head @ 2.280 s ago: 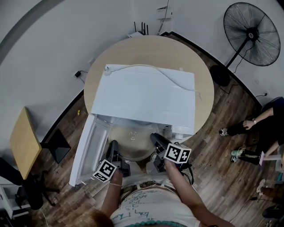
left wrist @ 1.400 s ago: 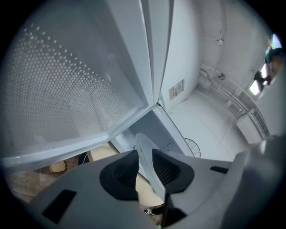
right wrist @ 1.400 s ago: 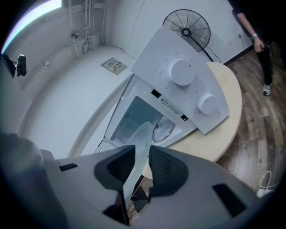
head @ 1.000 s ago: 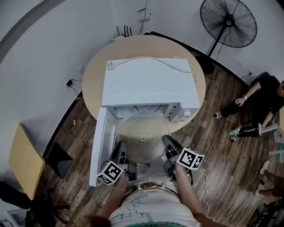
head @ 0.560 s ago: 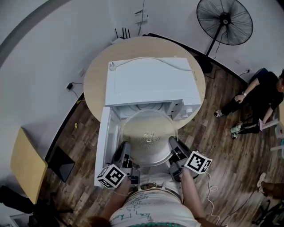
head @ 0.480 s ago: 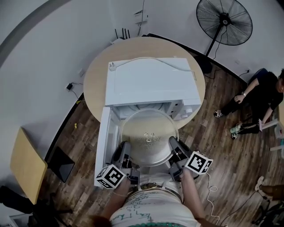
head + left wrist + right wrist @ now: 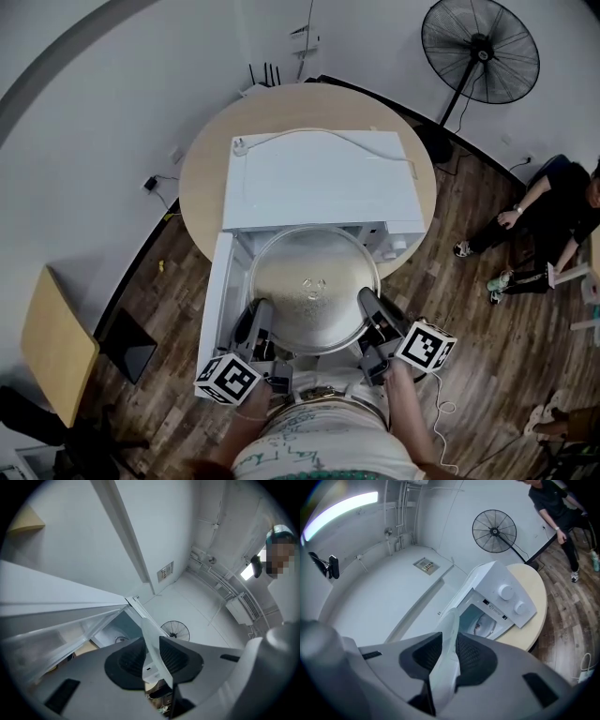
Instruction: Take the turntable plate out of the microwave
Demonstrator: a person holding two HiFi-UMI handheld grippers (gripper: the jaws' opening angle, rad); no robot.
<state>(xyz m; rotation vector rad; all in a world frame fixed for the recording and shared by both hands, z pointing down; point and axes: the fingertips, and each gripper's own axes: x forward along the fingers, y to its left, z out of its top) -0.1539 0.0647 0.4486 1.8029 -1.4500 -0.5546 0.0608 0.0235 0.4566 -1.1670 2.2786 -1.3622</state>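
Though clear glass, turntable plate point(image 7: 298, 314) round, rimmed, centre-hubbed.

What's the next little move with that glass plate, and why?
Probably draw the plate back, level, away from the microwave: the left claw and right claw pinch its rim, and it hangs near the opening, beside the open door.

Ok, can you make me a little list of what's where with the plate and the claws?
plate: round clear glass, held in front of the microwave
left claw: shut on the plate's left rim
right claw: shut on the plate's right rim
microwave: white, on a round table
door: open, swung to the left
fan: on the floor behind the table
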